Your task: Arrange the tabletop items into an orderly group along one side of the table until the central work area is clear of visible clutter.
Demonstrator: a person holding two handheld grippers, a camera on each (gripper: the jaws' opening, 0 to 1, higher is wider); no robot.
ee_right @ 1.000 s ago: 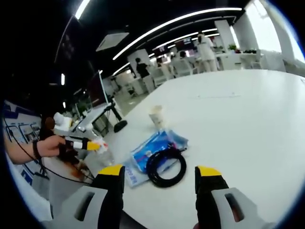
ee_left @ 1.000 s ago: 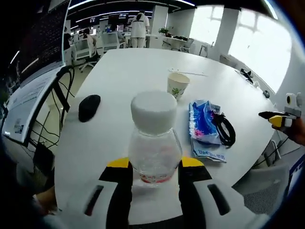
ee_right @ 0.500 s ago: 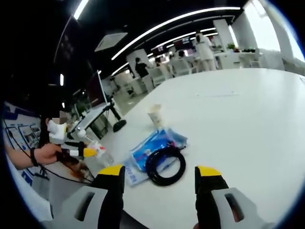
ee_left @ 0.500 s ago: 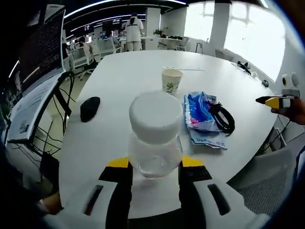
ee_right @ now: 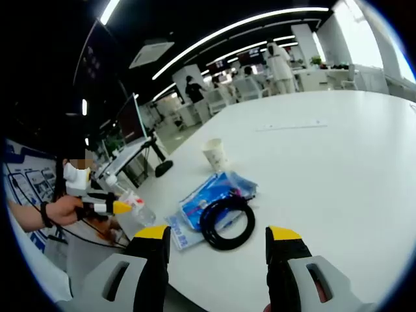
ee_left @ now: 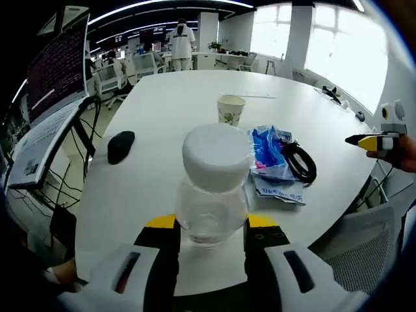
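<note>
The left tool (ee_left: 209,239) grips a white-capped clear bottle (ee_left: 212,188) above the white worktop (ee_left: 175,104). The right tool (ee_right: 218,242) stands open, a black cable coil (ee_right: 227,221) at its 12 o'clock atop a blue packet (ee_right: 207,198).

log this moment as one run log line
left gripper: shut on clear bottle | right gripper: open, above black cable coil | paper cup: upright

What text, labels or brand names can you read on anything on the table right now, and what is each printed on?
No text can be read for certain.
Blue packet: blue lettering along its white lower edge, too small and blurred to read.
Paper cup: a green printed motif, no legible words.
Bottle between the left gripper jaws: no label visible.
Monitor beside the table: lines of screen text, far too small to read.
</note>
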